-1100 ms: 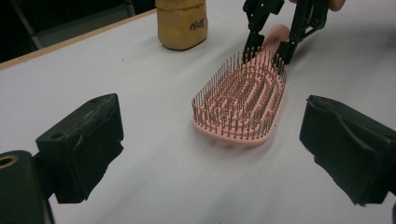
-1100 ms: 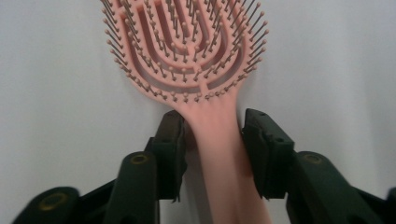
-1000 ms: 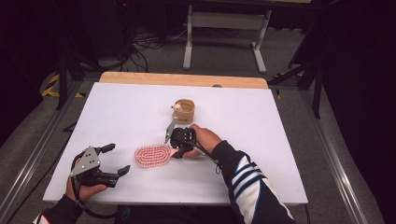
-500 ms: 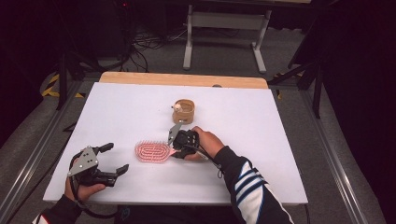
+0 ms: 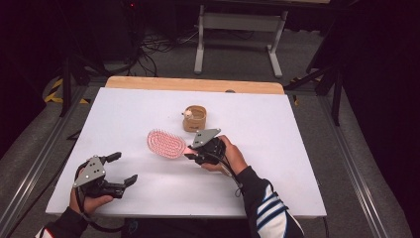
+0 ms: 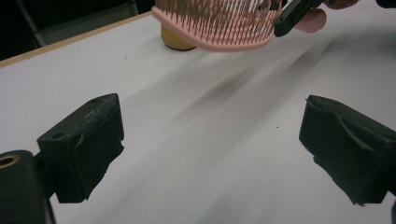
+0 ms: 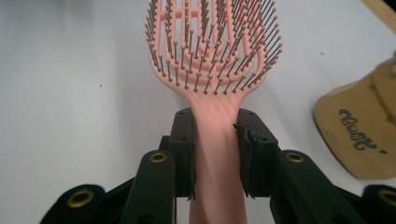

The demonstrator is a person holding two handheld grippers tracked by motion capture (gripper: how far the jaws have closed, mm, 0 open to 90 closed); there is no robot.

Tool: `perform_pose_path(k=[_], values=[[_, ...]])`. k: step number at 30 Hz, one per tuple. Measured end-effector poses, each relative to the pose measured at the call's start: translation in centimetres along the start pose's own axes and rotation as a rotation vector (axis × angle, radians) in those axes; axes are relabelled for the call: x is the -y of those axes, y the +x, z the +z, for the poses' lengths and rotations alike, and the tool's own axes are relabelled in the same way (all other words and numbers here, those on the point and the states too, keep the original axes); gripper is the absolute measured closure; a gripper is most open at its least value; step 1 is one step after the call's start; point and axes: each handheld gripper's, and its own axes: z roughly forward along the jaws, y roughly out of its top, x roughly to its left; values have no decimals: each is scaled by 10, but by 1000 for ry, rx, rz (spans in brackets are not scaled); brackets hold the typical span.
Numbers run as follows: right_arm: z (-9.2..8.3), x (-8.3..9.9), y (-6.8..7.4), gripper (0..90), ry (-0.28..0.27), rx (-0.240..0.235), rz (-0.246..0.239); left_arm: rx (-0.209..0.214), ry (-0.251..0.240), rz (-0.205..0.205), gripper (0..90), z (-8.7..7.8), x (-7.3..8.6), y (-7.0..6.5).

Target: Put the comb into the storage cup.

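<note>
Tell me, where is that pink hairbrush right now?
In the high view the pink hairbrush sits mid-table, its handle clamped in the right gripper, just in front of the small tan container.

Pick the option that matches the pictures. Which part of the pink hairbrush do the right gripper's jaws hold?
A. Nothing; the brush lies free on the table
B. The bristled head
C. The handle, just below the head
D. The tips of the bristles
C. In the right gripper view the right gripper has its jaws pressed on both sides of the hairbrush handle, with the bristled head sticking out beyond them.
</note>
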Motion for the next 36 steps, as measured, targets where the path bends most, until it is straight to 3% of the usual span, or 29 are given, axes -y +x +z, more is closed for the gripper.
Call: perform_pose_path(k=[14,26,31,36], values=[[-26,15,12,701,-164,137,59,4,11,-5,75,4,0,-1],[-46,22,28,701,-255,237,73,-17,-1,-5,69,5,-4,-3],[-52,25,33,701,-283,276,80,-13,-24,-20,84,7,-10,-3],[-52,28,38,701,-318,319,103,2,-57,-30,107,15,-26,-6]])
